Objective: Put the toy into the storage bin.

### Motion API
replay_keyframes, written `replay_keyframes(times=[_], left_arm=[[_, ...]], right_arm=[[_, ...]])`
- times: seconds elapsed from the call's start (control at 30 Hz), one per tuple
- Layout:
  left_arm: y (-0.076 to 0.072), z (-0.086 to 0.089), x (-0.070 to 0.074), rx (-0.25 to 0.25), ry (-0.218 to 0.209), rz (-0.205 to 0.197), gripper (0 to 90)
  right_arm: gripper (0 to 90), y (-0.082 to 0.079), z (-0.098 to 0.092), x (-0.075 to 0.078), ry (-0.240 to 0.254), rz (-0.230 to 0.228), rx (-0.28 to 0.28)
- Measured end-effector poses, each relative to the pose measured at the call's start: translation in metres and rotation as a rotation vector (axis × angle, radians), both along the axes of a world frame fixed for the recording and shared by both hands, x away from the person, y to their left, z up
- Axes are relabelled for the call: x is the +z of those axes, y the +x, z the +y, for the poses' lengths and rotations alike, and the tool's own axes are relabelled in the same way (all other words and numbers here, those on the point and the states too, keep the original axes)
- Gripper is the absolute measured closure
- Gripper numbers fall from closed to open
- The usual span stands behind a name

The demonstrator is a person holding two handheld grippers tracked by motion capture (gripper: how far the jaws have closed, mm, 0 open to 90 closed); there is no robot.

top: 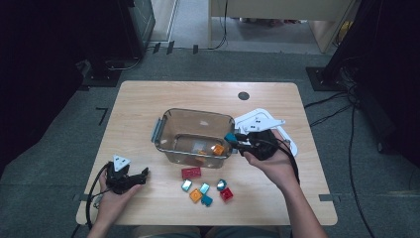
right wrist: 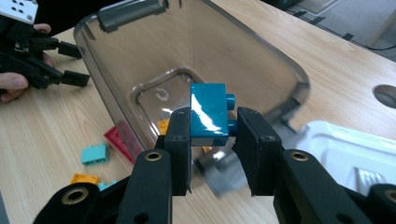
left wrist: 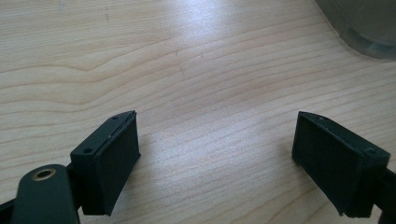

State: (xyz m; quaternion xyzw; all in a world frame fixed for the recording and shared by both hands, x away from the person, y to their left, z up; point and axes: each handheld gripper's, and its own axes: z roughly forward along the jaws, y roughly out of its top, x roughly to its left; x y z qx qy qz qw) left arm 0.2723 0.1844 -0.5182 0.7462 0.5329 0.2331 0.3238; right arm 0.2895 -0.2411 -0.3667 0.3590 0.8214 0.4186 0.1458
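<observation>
I had my right gripper clamped on the teal brick right at the near rim of the clear bin, orange bricks lying inside, while my left gripper sat wide open, holding nothing, low over the bare table.

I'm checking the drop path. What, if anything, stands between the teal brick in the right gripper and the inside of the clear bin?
Nothing visible does. The right gripper holds the teal brick at the bin's open top. The bin has no lid on, and below lie a few orange bricks on its floor.
</observation>
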Motion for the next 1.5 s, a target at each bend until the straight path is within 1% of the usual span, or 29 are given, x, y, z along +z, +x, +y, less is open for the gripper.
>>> replay_keyframes(times=[0.07, 0.17, 0.3, 0.37, 0.43, 0.53, 0.63, 0.7, 0.8, 0.93, 1.0, 1.1, 1.13, 1.17, 1.2, 1.27, 1.33, 1.37, 1.5], left_arm=[[0.000, 0.000, 0.000, 0.000, 0.001, 0.000, 14.6], [0.000, 0.000, 0.000, 0.000, 0.001, -0.001, 14.6], [0.000, 0.000, 0.000, 0.000, 0.001, -0.001, 14.6], [0.000, 0.000, 0.000, 0.000, 0.001, -0.002, 14.6], [0.000, 0.000, 0.000, 0.000, 0.001, -0.002, 14.6], [0.000, 0.000, 0.000, 0.000, 0.001, -0.002, 14.6], [0.000, 0.000, 0.000, 0.000, 0.001, -0.002, 14.6], [0.000, 0.000, 0.000, 0.000, 0.001, -0.002, 14.6], [0.000, 0.000, 0.000, 0.000, 0.001, -0.002, 14.6], [0.000, 0.000, 0.000, 0.000, 0.001, -0.002, 14.6], [0.000, 0.000, 0.000, 0.000, 0.001, -0.002, 14.6], [0.000, 0.000, 0.000, 0.000, 0.001, -0.002, 14.6], [0.000, 0.000, 0.000, 0.000, 0.001, -0.002, 14.6], [0.000, 0.000, 0.000, 0.000, 0.001, -0.002, 14.6], [0.000, 0.000, 0.000, 0.000, 0.001, -0.001, 14.6], [0.000, 0.000, 0.000, 0.000, 0.001, 0.000, 14.6], [0.000, 0.000, 0.000, 0.000, 0.001, 0.000, 14.6], [0.000, 0.000, 0.000, 0.000, 0.001, 0.000, 14.6], [0.000, 0.000, 0.000, 0.000, 0.000, 0.000, 14.6]], right_arm=[[68.0, 0.005, 0.007, 0.000, 0.001, 0.010, 0.013], [67.9, 0.013, 0.019, -0.002, -0.009, 0.023, 0.027], [67.9, 0.021, 0.032, -0.006, -0.020, 0.043, 0.033], [67.9, 0.026, 0.038, -0.010, -0.033, 0.049, 0.035], [67.9, 0.029, 0.042, -0.014, -0.042, 0.058, 0.034], [67.9, 0.034, 0.048, -0.021, -0.070, 0.069, 0.034], [66.8, 0.038, 0.051, -0.027, -0.080, 0.083, 0.028], [61.5, 0.039, 0.052, -0.028, -0.066, 0.099, 0.033], [52.7, 0.037, 0.053, -0.027, -0.064, 0.077, 0.032], [41.8, 0.033, 0.049, -0.022, -0.030, 0.074, 0.019], [35.6, 0.032, 0.046, -0.019, -0.010, 0.076, 0.023], [25.8, 0.029, 0.043, -0.017, -0.007, 0.067, 0.019], [25.8, 0.029, 0.043, -0.017, -0.007, 0.067, 0.019], [17.3, 0.025, 0.039, -0.016, -0.002, 0.059, 0.008], [14.3, 0.024, 0.038, -0.015, 0.003, 0.058, 0.002], [12.3, 0.021, 0.033, -0.014, 0.018, 0.050, -0.009], [6.8, 0.016, 0.028, -0.012, 0.026, 0.037, -0.024], [5.5, 0.013, 0.025, -0.011, 0.028, 0.036, -0.032], [2.7, 0.004, 0.014, -0.010, 0.033, 0.022, -0.050]])
